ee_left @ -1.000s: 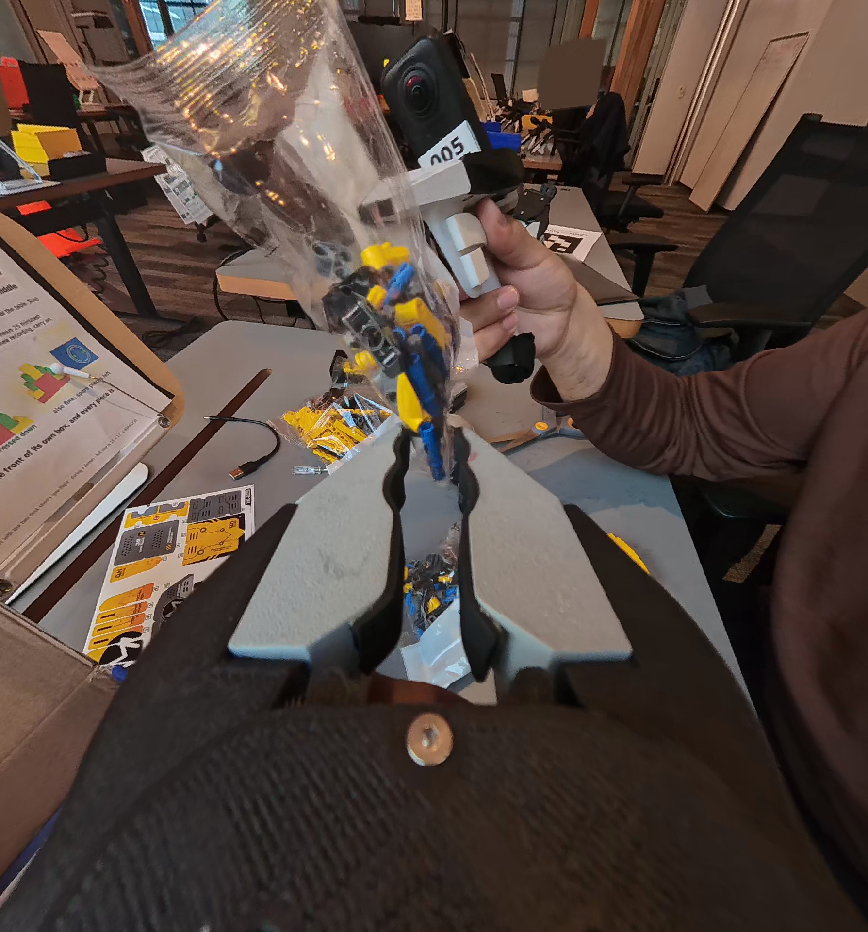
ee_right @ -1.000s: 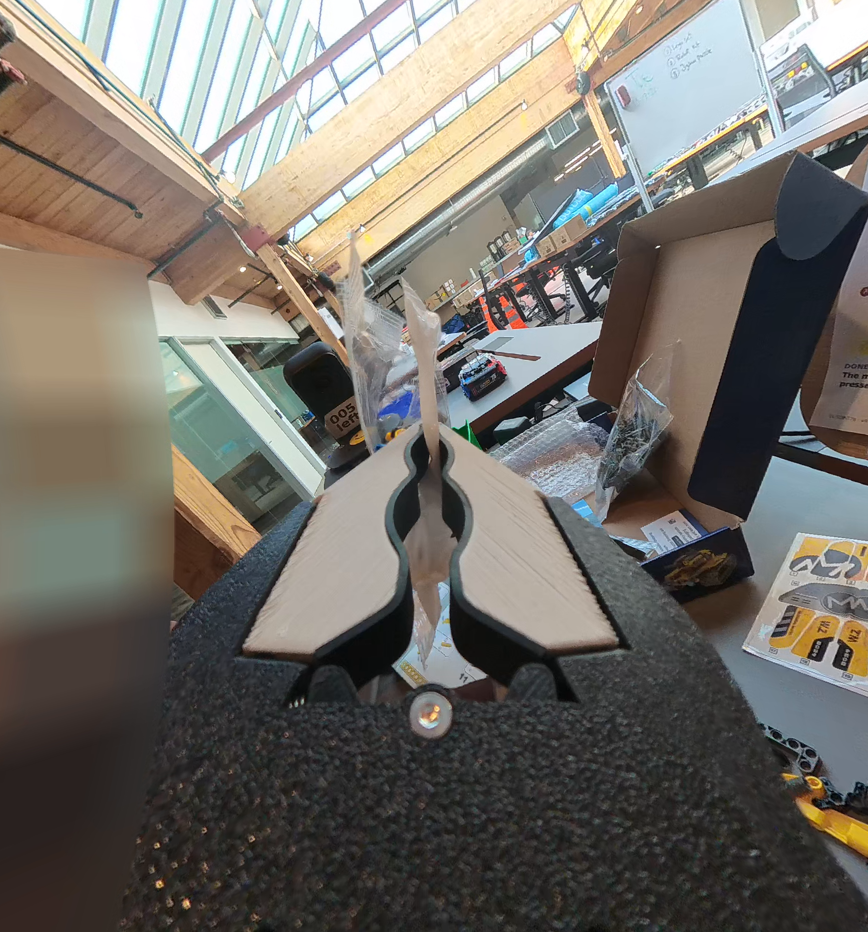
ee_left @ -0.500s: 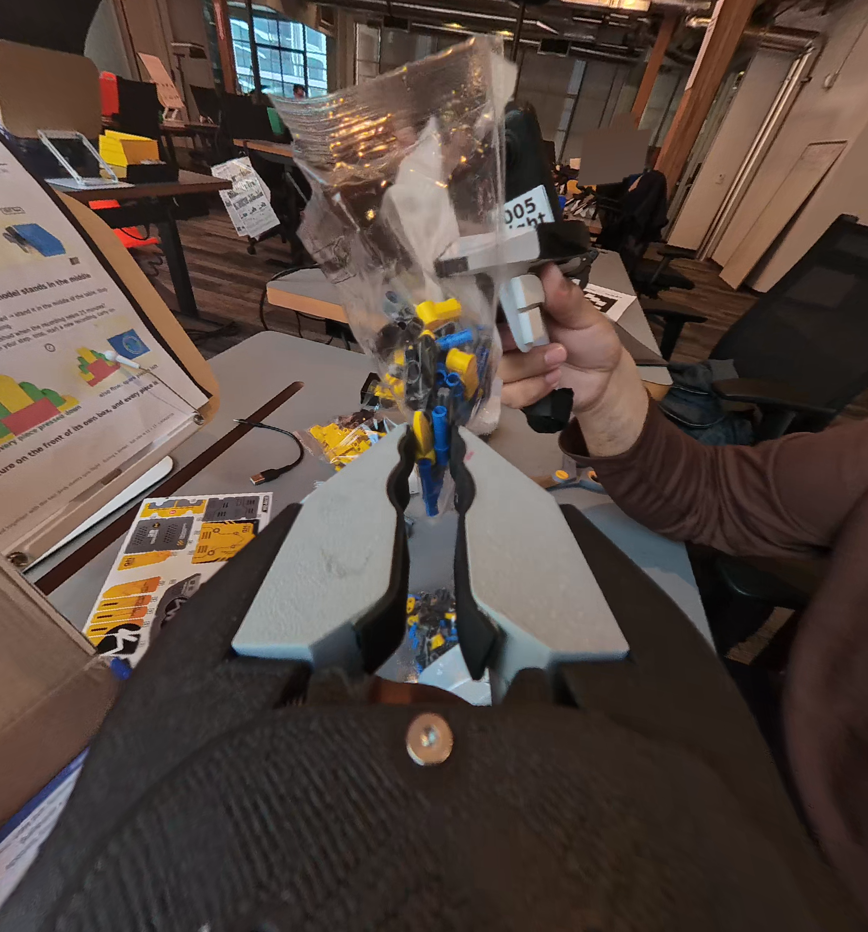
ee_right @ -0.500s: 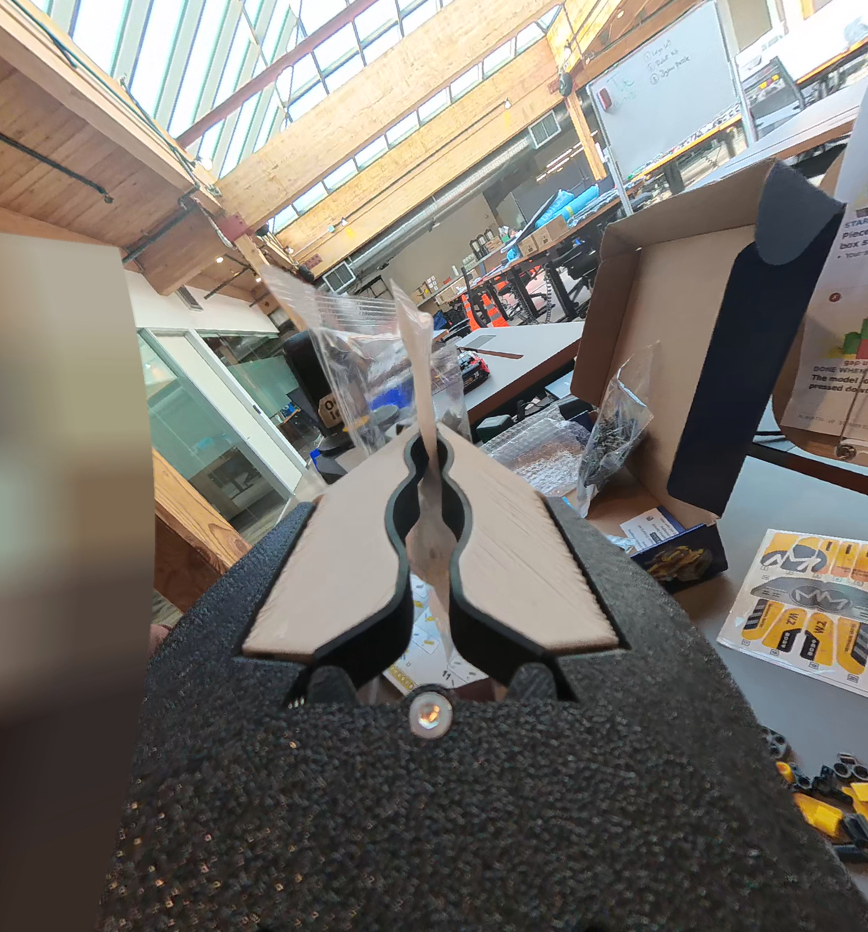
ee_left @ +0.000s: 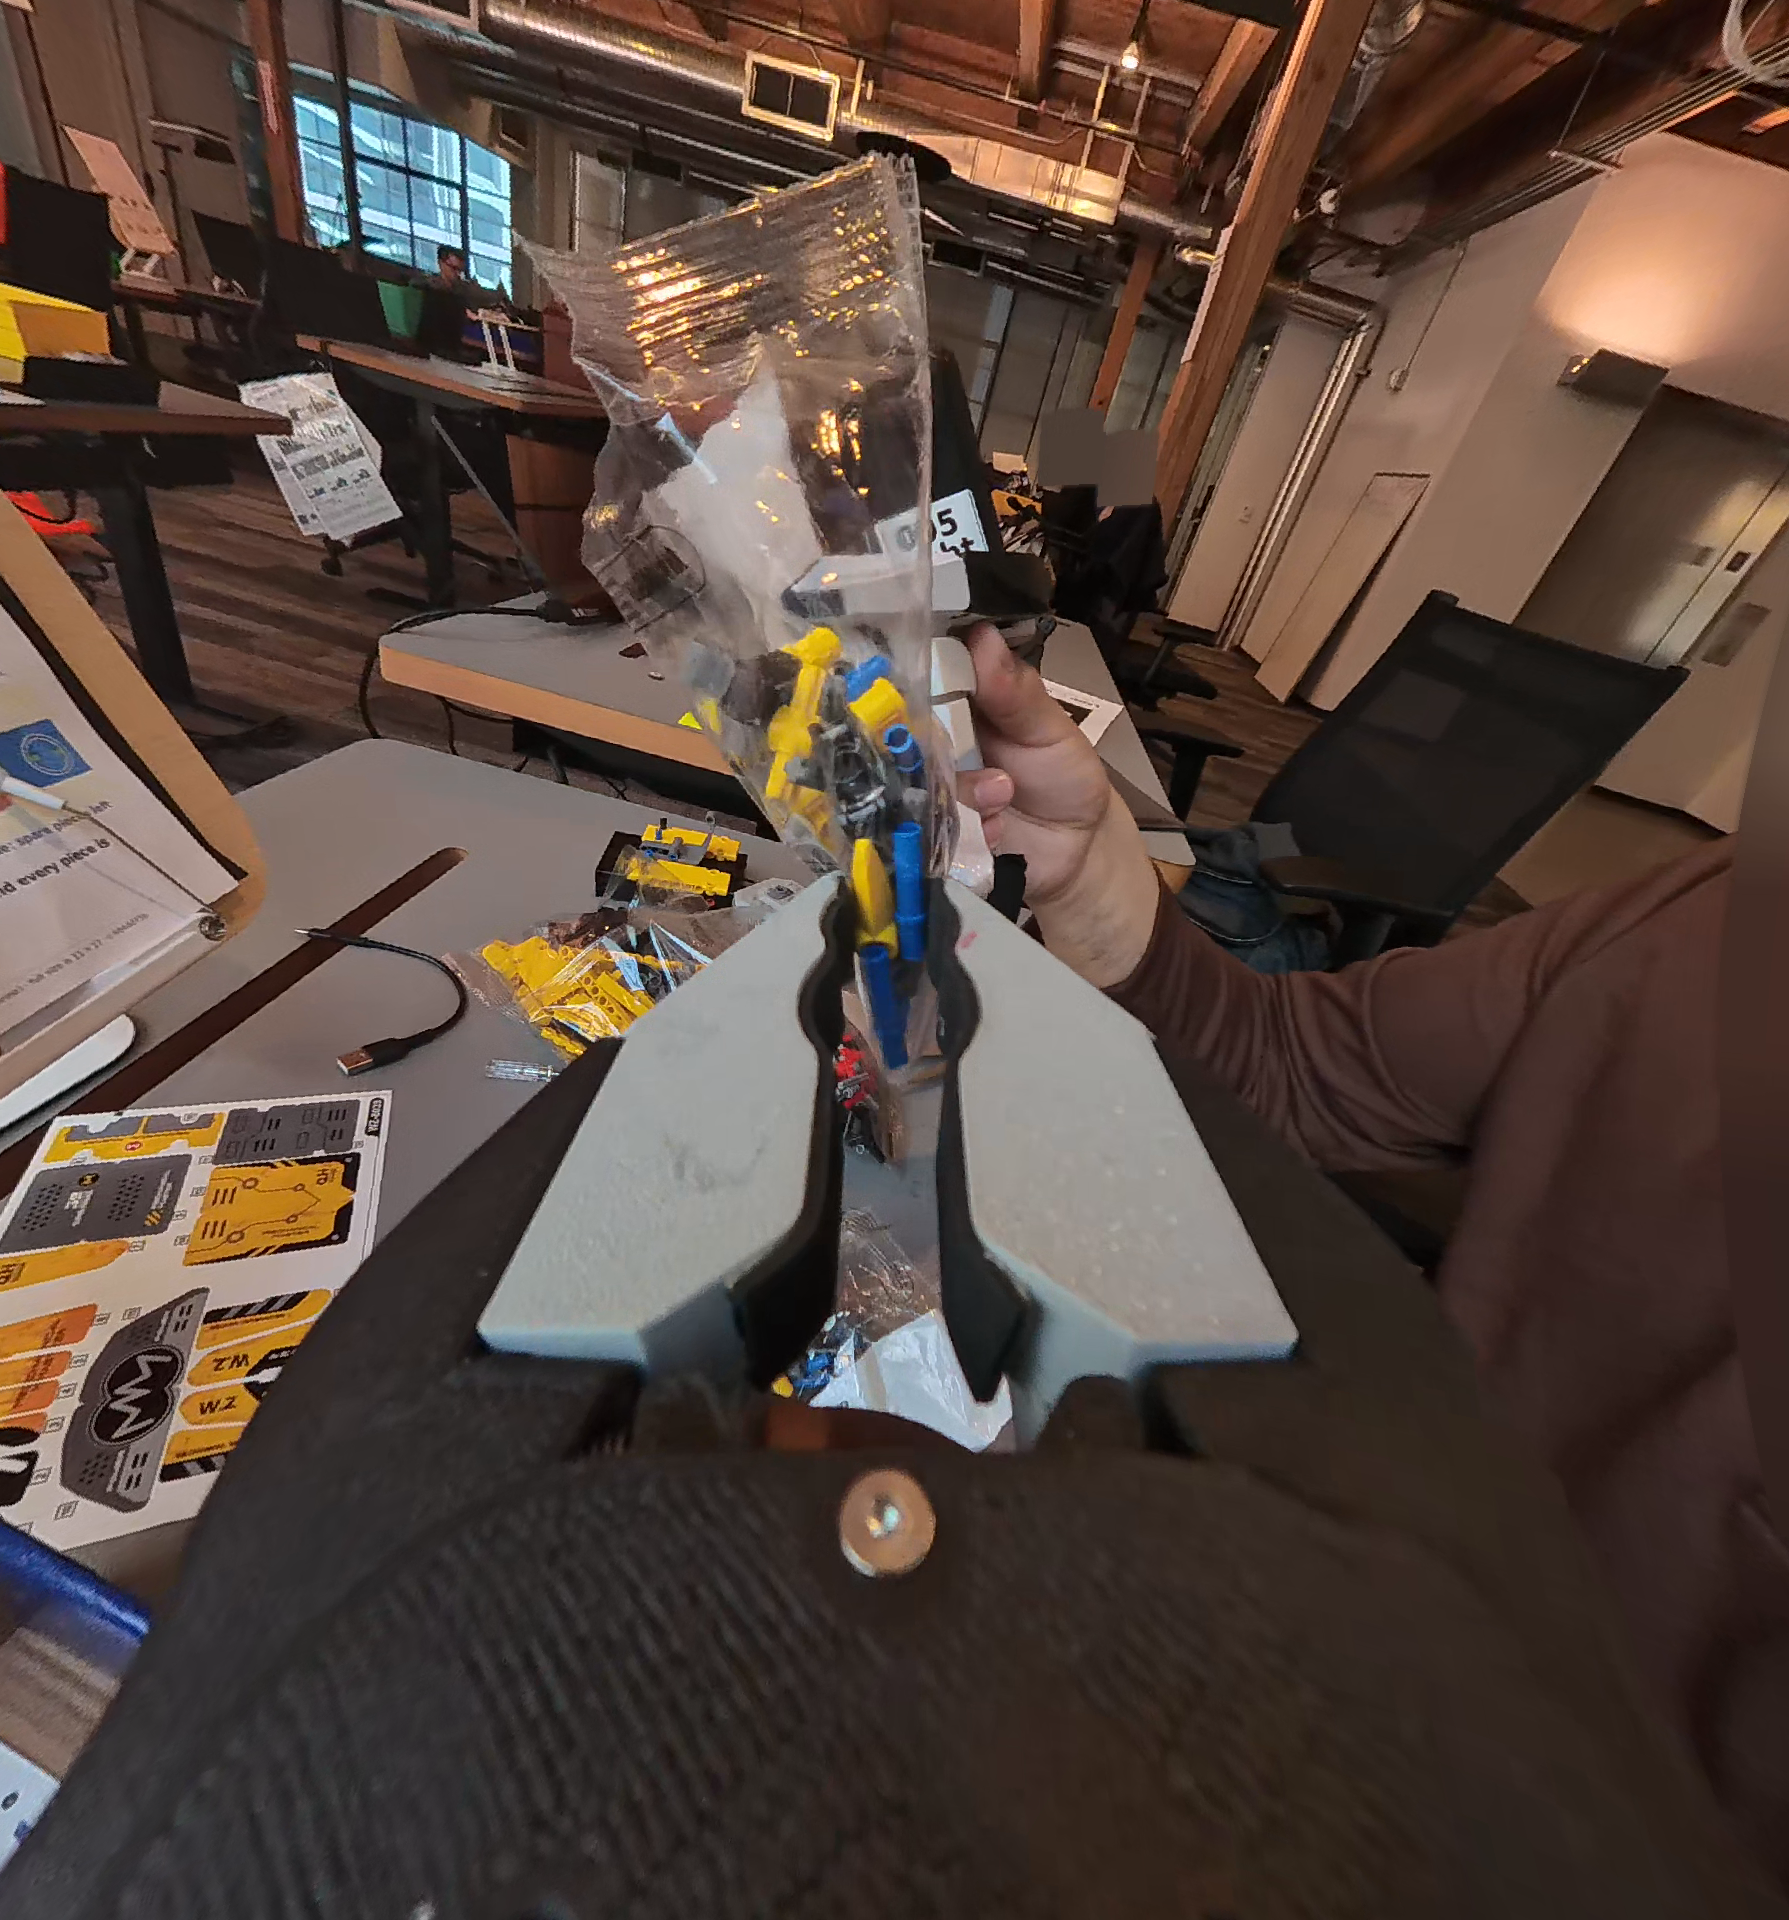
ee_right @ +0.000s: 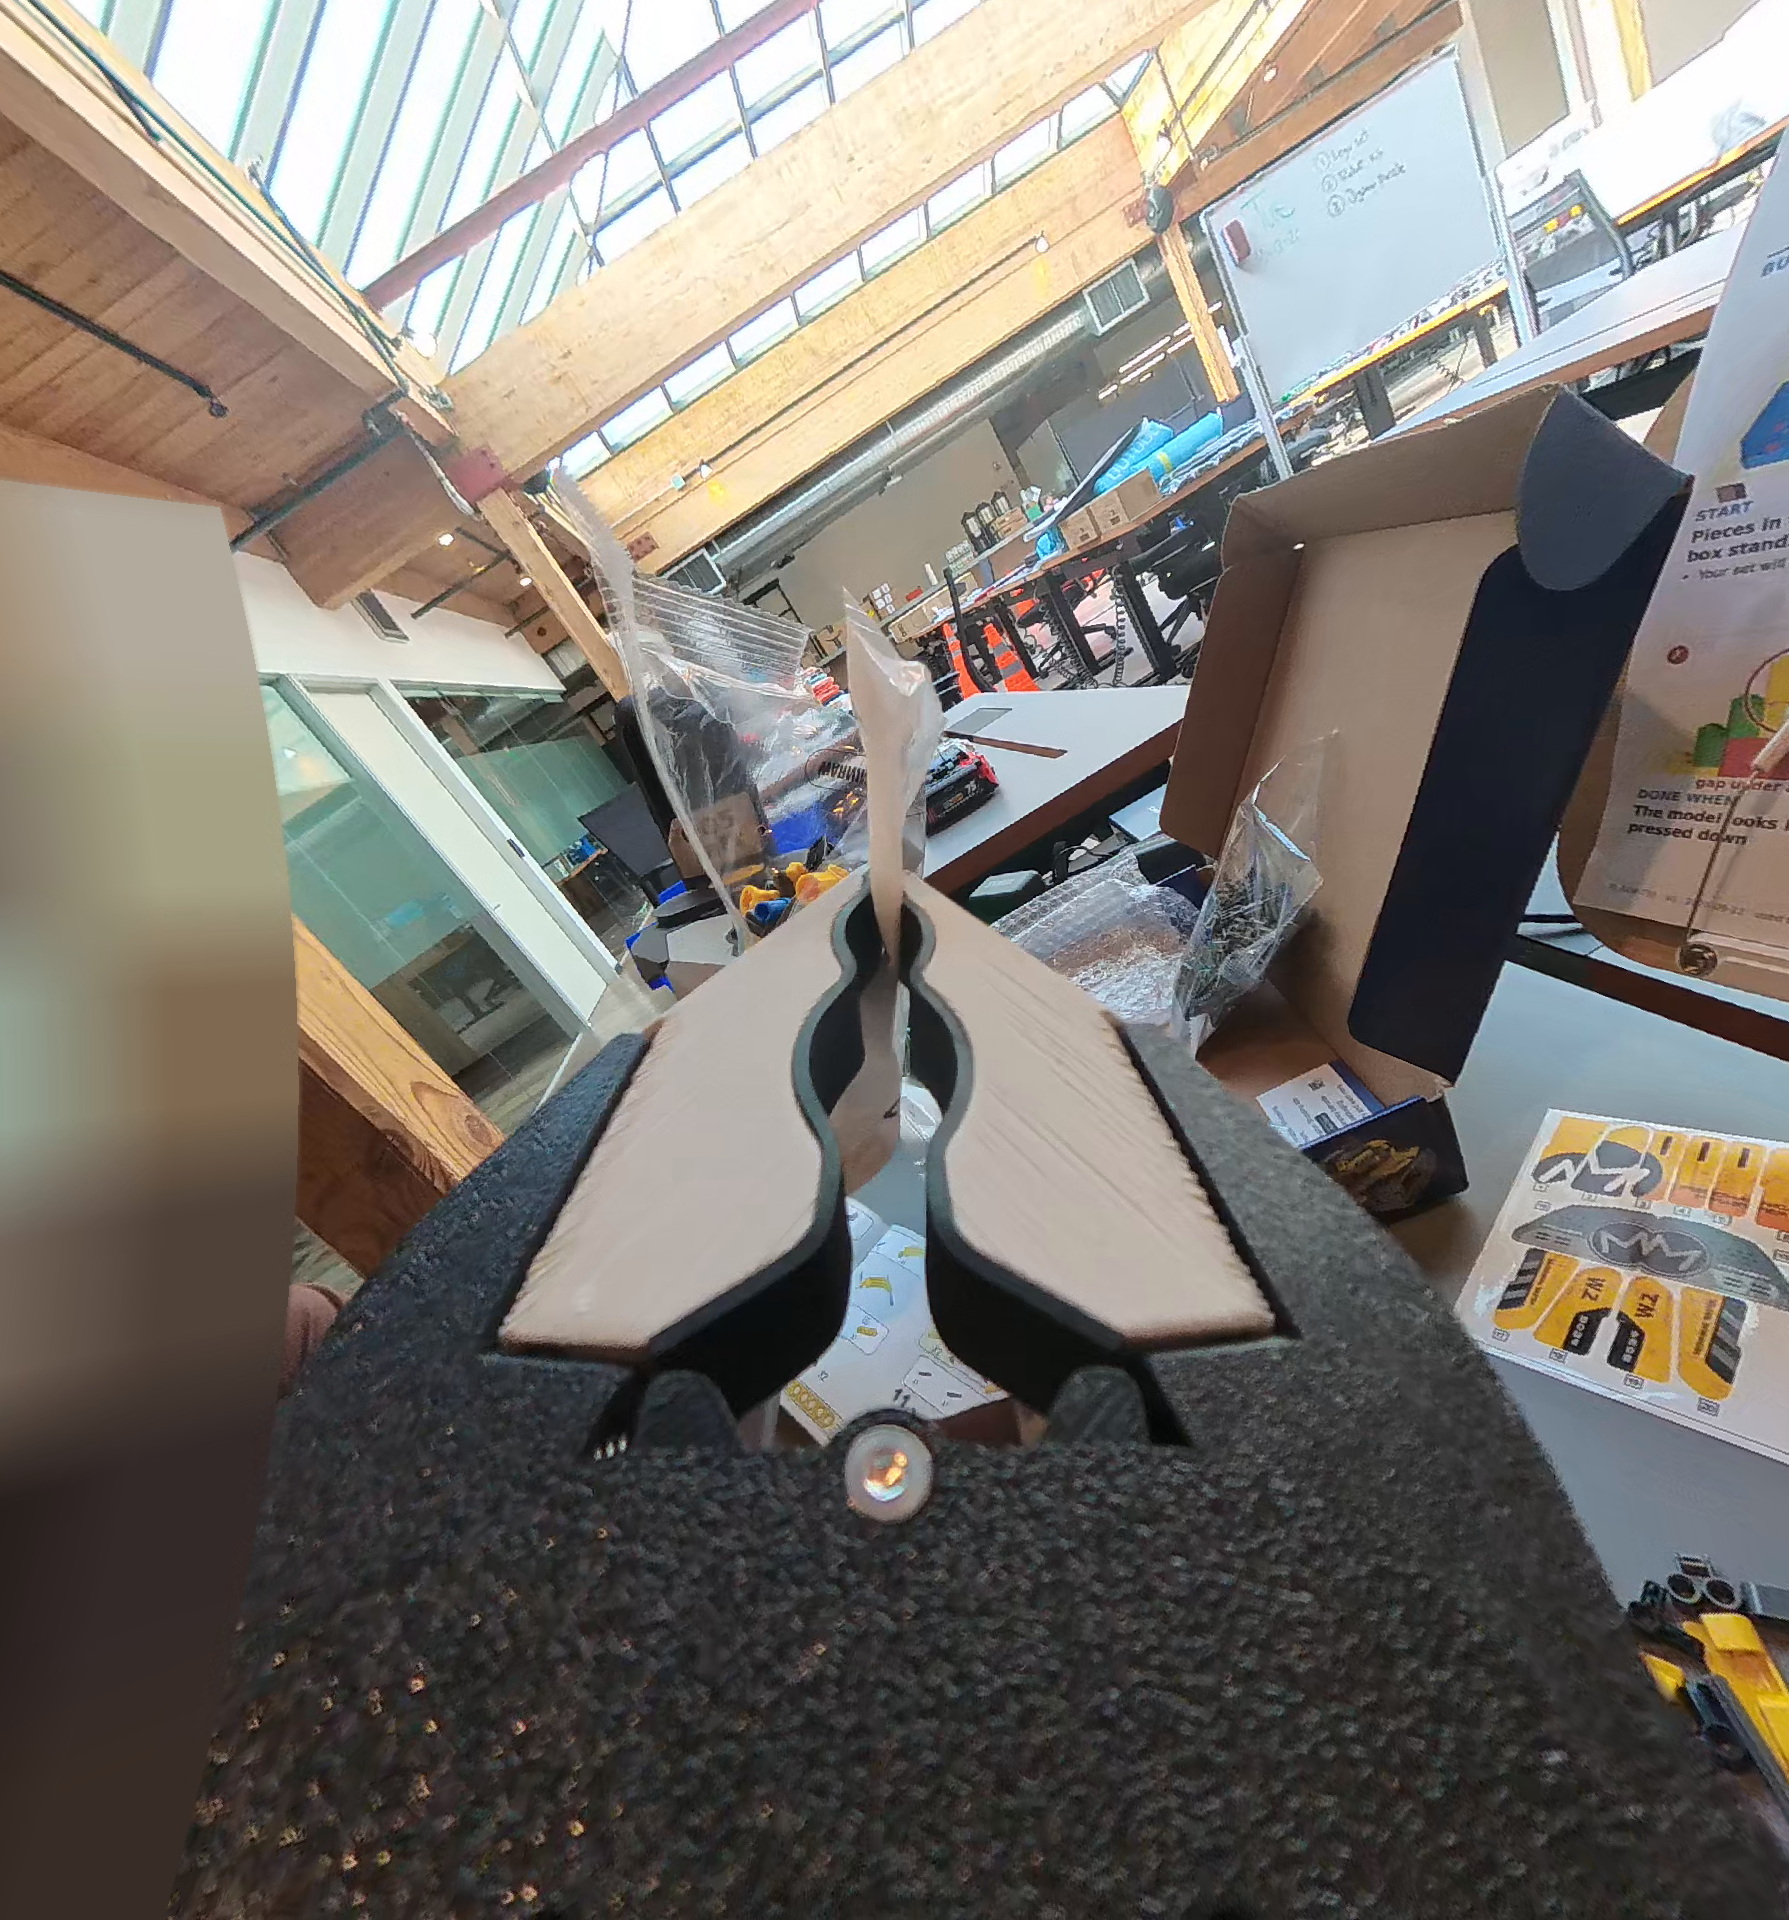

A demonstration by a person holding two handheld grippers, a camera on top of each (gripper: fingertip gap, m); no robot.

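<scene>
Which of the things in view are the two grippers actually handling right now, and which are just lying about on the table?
In hand:
- left gripper, shut on the clear bag of yellow and blue pieces
- right gripper, shut on the same bag's plastic edge

Lying about:
- sticker sheet
- open cardboard box
- black USB cable
- bag of yellow pieces
- loose pieces

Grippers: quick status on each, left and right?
Left gripper: shut on the bag at its lower end, over the bricks.
Right gripper: shut on the bag's upper film.
</scene>
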